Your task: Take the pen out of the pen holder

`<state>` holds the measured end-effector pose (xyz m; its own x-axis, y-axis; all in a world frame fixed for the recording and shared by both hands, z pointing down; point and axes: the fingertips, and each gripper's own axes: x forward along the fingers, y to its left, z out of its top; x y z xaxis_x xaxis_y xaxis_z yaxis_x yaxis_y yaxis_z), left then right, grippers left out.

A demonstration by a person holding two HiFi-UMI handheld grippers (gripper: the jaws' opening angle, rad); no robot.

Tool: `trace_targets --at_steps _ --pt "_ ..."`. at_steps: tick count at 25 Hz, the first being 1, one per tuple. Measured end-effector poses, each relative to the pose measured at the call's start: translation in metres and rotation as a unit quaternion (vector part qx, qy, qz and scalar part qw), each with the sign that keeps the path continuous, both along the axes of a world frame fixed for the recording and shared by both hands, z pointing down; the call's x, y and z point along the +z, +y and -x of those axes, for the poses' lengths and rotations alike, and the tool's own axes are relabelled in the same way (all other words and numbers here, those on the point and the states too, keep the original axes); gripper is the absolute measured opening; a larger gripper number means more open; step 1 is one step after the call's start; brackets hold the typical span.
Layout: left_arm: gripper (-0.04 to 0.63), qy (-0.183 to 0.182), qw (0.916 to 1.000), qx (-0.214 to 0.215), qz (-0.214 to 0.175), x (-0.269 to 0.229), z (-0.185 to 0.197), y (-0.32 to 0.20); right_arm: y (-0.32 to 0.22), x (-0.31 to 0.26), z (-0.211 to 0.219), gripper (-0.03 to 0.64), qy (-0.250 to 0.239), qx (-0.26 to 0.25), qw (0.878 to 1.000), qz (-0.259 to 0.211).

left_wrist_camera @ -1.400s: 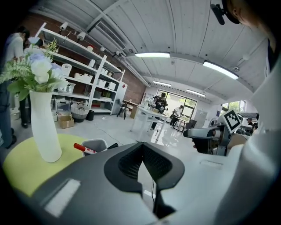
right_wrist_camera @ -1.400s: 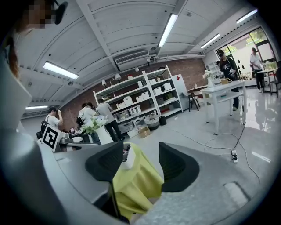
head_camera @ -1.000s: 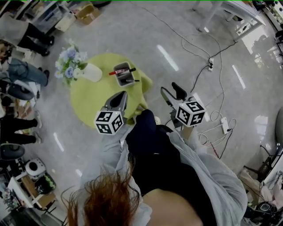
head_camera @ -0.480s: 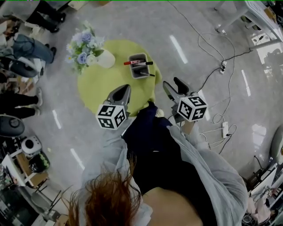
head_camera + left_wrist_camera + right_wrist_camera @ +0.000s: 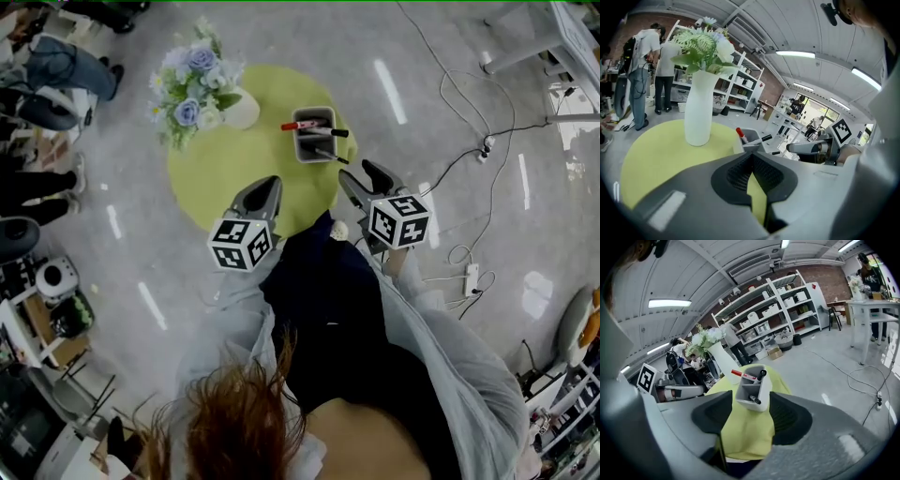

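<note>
1. Two grippers sit low-centre in head view. The left gripper (image 5: 270, 183) is over the near edge of the green table (image 5: 211, 183). The right gripper (image 5: 362, 174) is just off the table's right edge, below and right of the pen holder (image 5: 314, 142).
2. Left gripper view alone settles its state: jaw tips pressed together, nothing btwn them.
3. Right gripper view alone settles the other: jaws wide apart and empty. The pen holder is framed in the gap but lies farther off, untouched.
4. Pen holder is grey, rectangular, w/ compartments, on the table's upper right in head view. A red-capped pen (image 5: 300, 125) and a black pen (image 5: 335, 132) stick out at its upper end. A second black pen (image 5: 328, 155) pokes from the lower compartment. All are in the holder.
5. Left gripper view shows the white vase (image 5: 699, 112) upright at full height w/ flowers (image 5: 705, 44). Head view gives it only from above, at the table's upper left.
6. Surface: round table under a yellow-green cloth. Right gripper view shows the cloth hanging over the edge.
7. Room: glossy grey floor, w/ a cable (image 5: 457, 165) and power strip (image 5: 471, 278) at right of head view. Right gripper view has shelving (image 5: 773, 310) w/ boxes along a brick wall. People (image 5: 640, 65) stand at upper left of left gripper view.
</note>
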<state>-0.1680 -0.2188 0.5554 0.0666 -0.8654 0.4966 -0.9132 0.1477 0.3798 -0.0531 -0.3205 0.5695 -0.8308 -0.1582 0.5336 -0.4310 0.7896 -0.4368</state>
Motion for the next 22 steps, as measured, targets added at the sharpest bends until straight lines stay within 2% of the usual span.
trace_targets --at_steps 6,13,15,19,22 --pt "0.018 0.011 0.9997 -0.016 0.014 0.017 0.015 -0.005 -0.003 0.021 0.020 0.236 0.018 -0.019 0.999 0.019" --pt "0.018 0.021 0.9993 -0.025 0.021 0.025 0.023 -0.009 -0.003 0.038 0.033 0.199 0.031 -0.044 0.998 0.032" --pt "0.018 0.024 0.9992 -0.026 0.022 0.027 0.024 -0.008 -0.003 0.040 0.036 0.168 0.035 -0.049 0.998 0.031" --pt "0.018 0.027 0.9989 -0.027 0.028 0.032 0.024 -0.004 0.001 0.045 0.039 0.049 0.045 -0.057 0.997 0.030" --pt "0.018 0.029 0.9987 -0.029 0.029 0.034 0.024 -0.002 0.000 0.046 0.038 0.049 0.042 -0.054 0.997 0.035"
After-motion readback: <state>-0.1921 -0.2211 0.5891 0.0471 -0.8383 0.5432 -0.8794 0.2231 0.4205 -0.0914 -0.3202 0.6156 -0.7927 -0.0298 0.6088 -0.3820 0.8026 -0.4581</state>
